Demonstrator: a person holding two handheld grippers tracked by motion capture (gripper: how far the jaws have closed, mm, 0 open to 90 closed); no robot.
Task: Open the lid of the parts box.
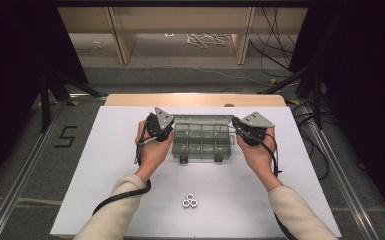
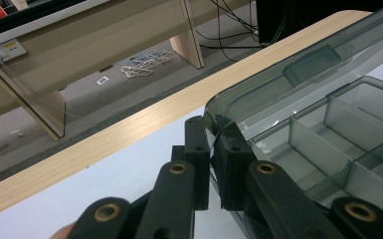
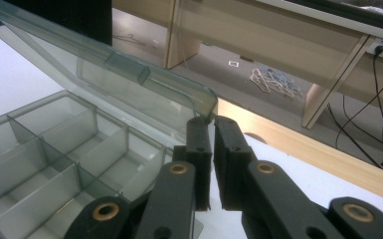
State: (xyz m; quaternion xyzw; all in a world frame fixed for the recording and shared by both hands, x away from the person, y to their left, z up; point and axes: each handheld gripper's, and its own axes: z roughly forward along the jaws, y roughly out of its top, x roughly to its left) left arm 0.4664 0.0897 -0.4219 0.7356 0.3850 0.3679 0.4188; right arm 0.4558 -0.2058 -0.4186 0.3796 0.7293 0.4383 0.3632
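Gripping the raised lid (image 1: 202, 120) of a smoky clear compartment box (image 1: 201, 142), both tools work at the same height, one at each far corner. The left tool (image 2: 213, 130) has its jaws pressed nearly together on the lid's thin corner edge, and the right tool (image 3: 210, 124) pinches the opposite corner the same way (only a sliver of plastic sits between the pads in each gripper view). The box sits around the middle of the white tabletop (image 1: 115, 150), towards its far half, with its lid tilted up and back and its divided compartments open to view; two latches (image 1: 183, 159) hang at its near edge.

Open white surface lies on both outer sides of the hands and in front of the box, broken only by three small metal rings (image 1: 190, 202) clustered near the front edge, well apart from the box. Beyond the far edge a strip of pale wood (image 1: 195, 99) runs the tabletop's width, then floor, cables and a wooden shelf frame (image 1: 122, 40).

The forearms are cut off at the bottom of the high view. From above, the hands and grey plates cover the pinch points. Whether the compartments hold anything is hard to make out through the tinted plastic; those visible look bare.
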